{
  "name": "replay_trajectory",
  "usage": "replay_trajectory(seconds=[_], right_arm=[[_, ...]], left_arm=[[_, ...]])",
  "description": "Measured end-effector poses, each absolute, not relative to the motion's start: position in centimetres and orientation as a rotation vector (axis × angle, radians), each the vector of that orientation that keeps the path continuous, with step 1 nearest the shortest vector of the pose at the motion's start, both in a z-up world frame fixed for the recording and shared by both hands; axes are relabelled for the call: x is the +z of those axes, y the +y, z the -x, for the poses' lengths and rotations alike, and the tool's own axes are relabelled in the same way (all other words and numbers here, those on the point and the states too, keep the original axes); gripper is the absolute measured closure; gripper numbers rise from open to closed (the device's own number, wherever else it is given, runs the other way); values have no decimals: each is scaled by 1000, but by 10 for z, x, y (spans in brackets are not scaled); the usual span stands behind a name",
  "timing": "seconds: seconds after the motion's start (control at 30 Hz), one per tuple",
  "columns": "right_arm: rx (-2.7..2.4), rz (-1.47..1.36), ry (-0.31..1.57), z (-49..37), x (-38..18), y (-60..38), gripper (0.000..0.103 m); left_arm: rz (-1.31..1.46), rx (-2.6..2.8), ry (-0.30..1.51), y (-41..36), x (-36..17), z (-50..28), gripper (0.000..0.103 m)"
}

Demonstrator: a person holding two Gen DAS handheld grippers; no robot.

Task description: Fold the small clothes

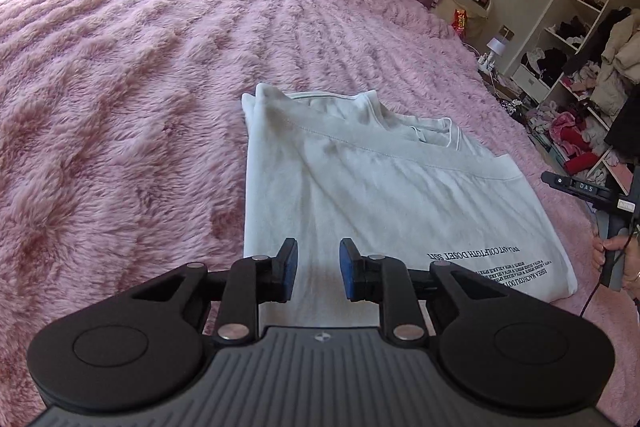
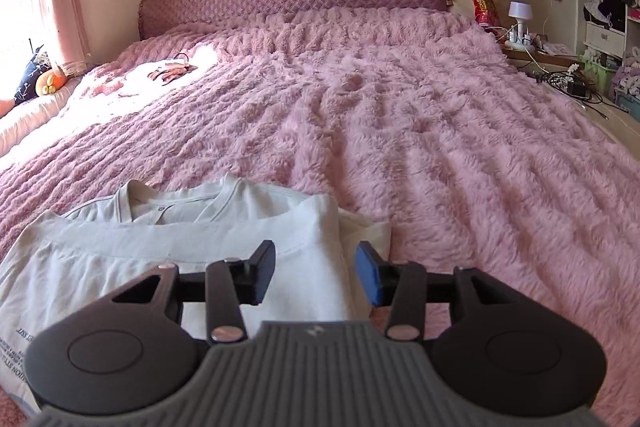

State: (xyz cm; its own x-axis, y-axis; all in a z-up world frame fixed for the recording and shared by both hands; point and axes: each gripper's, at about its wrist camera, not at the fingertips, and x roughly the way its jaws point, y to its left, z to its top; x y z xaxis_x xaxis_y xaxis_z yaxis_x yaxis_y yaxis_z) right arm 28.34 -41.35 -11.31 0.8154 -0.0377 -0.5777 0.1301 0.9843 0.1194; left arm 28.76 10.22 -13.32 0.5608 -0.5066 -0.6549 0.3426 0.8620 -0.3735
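I hold 2 grippers above the near edge of the pink blanket (image 2: 420, 131). The white T-shirt (image 1: 360, 195) lies folded on it, collar toward the far side, printed text at its near right corner. The left gripper (image 1: 318, 269) stands with jaws parted above the shirt's near left part, nothing between the pads. The right gripper (image 2: 316, 277) stands wider apart over the shirt's right edge, gripping nothing.
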Motion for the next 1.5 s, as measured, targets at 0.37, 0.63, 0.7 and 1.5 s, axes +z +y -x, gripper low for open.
replay_trajectory(seconds=[0.37, 0.63, 0.7, 1.5], right_arm=[[-202, -173, 730, -363, -155, -415, 99], [-267, -187, 710, -362, -161, -411, 66], [-279, -209, 642, -348, -149, -408, 65], [417, 277, 647, -155, -125, -48, 57]], left_arm=[[182, -549, 885, 83, -159, -298, 74], [222, -549, 905, 88, -169, -303, 74], [222, -550, 895, 87, -164, -301, 74], [179, -502, 860, 107, -132, -289, 67]])
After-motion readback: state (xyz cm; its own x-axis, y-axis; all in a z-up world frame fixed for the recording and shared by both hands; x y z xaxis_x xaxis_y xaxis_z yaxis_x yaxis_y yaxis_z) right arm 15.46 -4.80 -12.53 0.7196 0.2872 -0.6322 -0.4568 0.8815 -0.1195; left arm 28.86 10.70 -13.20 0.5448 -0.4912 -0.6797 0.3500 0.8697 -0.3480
